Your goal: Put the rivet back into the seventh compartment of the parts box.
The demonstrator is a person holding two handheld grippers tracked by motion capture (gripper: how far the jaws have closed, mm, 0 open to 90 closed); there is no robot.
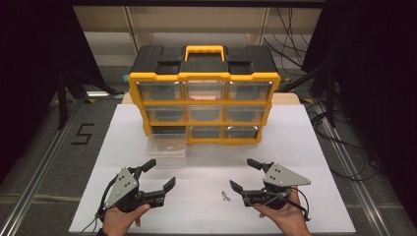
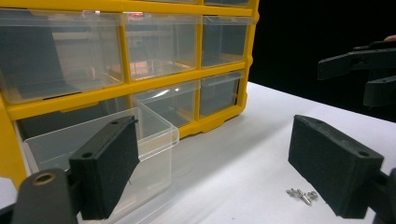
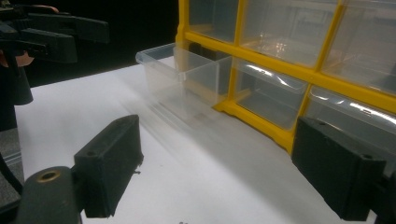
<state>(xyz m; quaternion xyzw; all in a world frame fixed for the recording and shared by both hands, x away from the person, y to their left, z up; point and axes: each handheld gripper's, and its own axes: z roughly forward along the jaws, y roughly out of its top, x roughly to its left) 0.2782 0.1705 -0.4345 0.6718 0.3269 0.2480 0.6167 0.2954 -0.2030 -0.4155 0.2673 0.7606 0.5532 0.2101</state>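
Low, both grippers (fingers (image 1: 170,184) spread)

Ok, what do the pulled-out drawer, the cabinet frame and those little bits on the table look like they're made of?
Drawer: clear, glossy plastic by the look; you see straight through its walls.
Cabinet frame: yellow moulded plastic, apparently, with a smooth, slightly shiny surface.
Small bits: probably metal screws; silvery and glinting, but too small to be sure.

The small metal pieces (image 1: 225,196) on the white board (image 1: 314,147) are too tiny to be identified — screws or bolts cannot be told apart.
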